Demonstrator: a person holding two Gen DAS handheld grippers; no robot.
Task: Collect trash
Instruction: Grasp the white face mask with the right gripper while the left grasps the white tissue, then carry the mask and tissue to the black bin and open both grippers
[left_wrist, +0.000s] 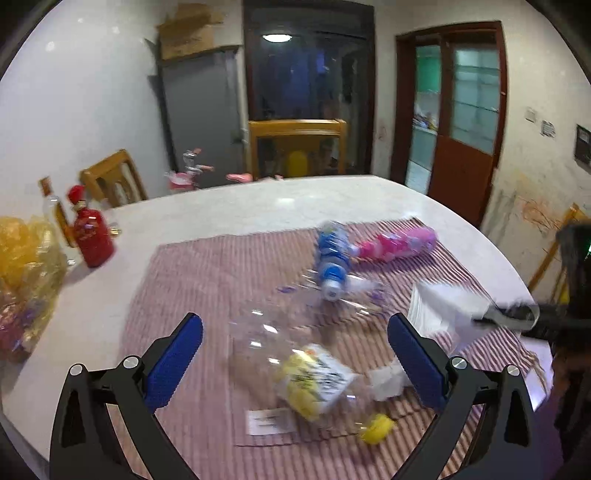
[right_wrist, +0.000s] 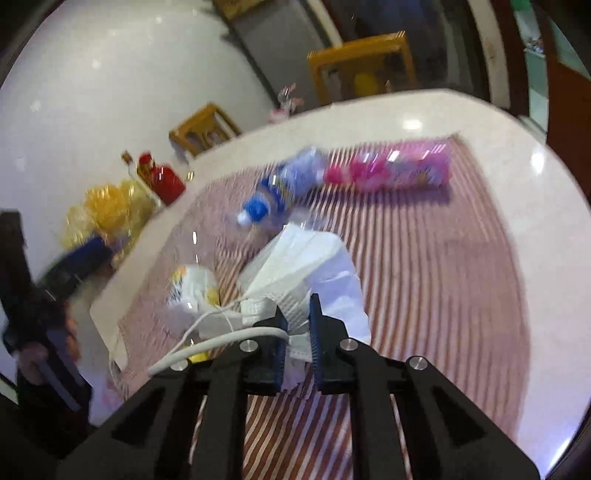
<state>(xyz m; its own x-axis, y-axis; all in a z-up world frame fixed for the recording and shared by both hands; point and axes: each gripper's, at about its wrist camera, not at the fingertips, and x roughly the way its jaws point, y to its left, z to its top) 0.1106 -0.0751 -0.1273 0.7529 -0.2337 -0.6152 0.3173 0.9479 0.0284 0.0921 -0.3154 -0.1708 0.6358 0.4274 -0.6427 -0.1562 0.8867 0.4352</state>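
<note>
The blue bottle (left_wrist: 332, 258) and pink tube (left_wrist: 397, 243) are blurry, so their words cannot be read. The yellow bag (left_wrist: 26, 273) is cut off at the left edge. The face mask (right_wrist: 306, 273) hides part of the striped cloth (right_wrist: 424, 277).

home dining room | table (left_wrist: 229, 206) | wooden chairs (left_wrist: 297, 147) | fridge (left_wrist: 203, 118)

White table (left_wrist: 258, 206), striped cloth (left_wrist: 221, 280), red bottle (left_wrist: 92, 236)
</note>
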